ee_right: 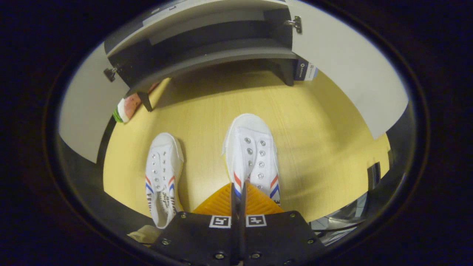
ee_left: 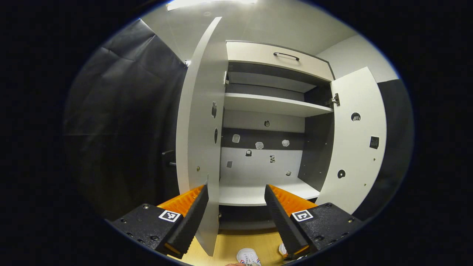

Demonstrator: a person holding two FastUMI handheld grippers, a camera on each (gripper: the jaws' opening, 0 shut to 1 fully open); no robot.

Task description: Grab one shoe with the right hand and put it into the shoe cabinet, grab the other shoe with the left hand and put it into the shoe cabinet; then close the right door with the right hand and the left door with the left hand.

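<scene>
Two white canvas shoes with red and blue stripes lie on the wooden floor in front of the shoe cabinet. In the right gripper view, my right gripper is shut on the side edge of the right-hand shoe, near its opening. The other shoe lies to its left, apart from it. In the left gripper view, my left gripper stands open and empty, held high and facing the open cabinet. Both toes, the left shoe and right shoe, peek in at the bottom.
Both cabinet doors stand wide open: the left door and the right door. The lower shelf is bare. A watermelon-patterned object lies by the cabinet's left leg, a blue-and-white box by the right. Black cloth hangs at the left.
</scene>
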